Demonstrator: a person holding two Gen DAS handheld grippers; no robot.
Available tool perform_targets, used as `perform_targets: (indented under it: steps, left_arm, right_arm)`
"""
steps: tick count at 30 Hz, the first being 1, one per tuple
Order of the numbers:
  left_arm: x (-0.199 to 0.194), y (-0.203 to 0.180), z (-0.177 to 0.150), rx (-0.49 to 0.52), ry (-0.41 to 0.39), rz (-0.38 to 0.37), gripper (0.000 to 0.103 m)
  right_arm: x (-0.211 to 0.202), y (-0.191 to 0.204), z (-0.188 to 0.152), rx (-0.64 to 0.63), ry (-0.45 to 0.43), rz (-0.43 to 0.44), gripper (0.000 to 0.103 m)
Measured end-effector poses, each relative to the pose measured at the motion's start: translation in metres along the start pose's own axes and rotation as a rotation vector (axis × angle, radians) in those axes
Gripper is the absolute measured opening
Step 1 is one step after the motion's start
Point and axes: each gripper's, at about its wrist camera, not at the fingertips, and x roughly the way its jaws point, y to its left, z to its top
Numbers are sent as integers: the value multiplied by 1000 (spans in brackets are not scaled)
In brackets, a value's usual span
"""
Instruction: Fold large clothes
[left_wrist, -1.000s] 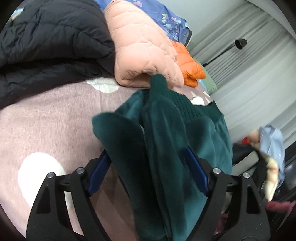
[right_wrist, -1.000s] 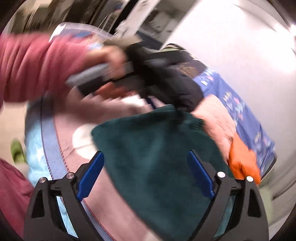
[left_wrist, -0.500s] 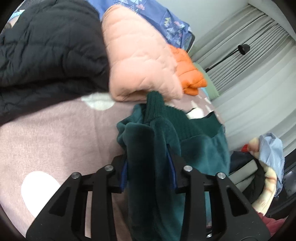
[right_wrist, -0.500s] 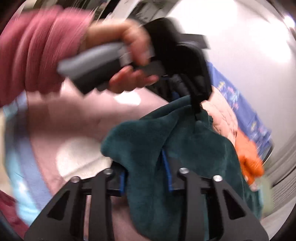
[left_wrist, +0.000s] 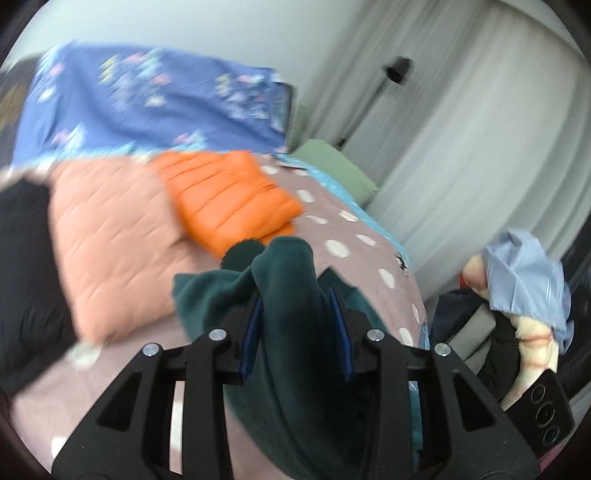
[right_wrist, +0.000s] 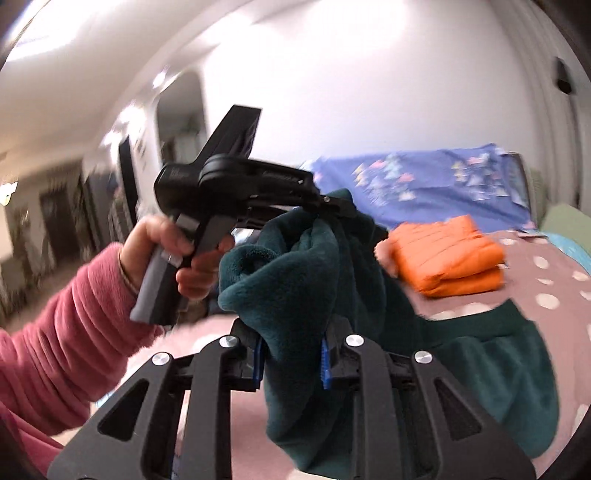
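Observation:
A dark green fleece garment (left_wrist: 288, 266) is lifted off the mauve dotted bedspread (left_wrist: 354, 236). My left gripper (left_wrist: 295, 317) is shut on a thick fold of it, blue pads pressing both sides. In the right wrist view my right gripper (right_wrist: 291, 350) clamps another bunch of the same garment (right_wrist: 295, 280), its jaws still closing on the cloth. The rest of the fleece trails down onto the bed (right_wrist: 498, 369). A hand (right_wrist: 162, 251) in a pink sleeve (right_wrist: 66, 325) holds the left gripper (right_wrist: 328, 203) just beyond, its tips buried in the fleece.
A folded orange puffer jacket (left_wrist: 229, 195) rests on a folded pink quilted jacket (left_wrist: 110, 236), with a black jacket (left_wrist: 22, 258) at the left. Behind them lies blue patterned bedding (left_wrist: 147, 107). White curtains (left_wrist: 461, 147) and a clothes pile (left_wrist: 524, 273) stand right of the bed.
Both grippers closed on the green fleece, then rose together with it. The garment's gripped folds left the bed, and both views swung up toward the wall and curtains.

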Motion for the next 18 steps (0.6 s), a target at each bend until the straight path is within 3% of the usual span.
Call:
perform_targets:
  steps: [5,9,12,14,18]
  left_arm:
    - [70,-95,36,186,56,-2,35]
    - [147,-153,43,324,146,30,38]
    - [212,-177,27,411,208,26,51]
    - [256,-182,6,461,275,52,52]
    - [337,-166,-21,398,478,90,56]
  right_arm:
    - [-54,-90,-1,217,-67,-42,21]
    - [-90,-160,-35,411,-57,-147,20]
    - [-98,-198,-72,552,-1,-173,20]
    - [-98,-210,-92,601,29,-193,20]
    - [-88,-238,-142,714,101,-214,20]
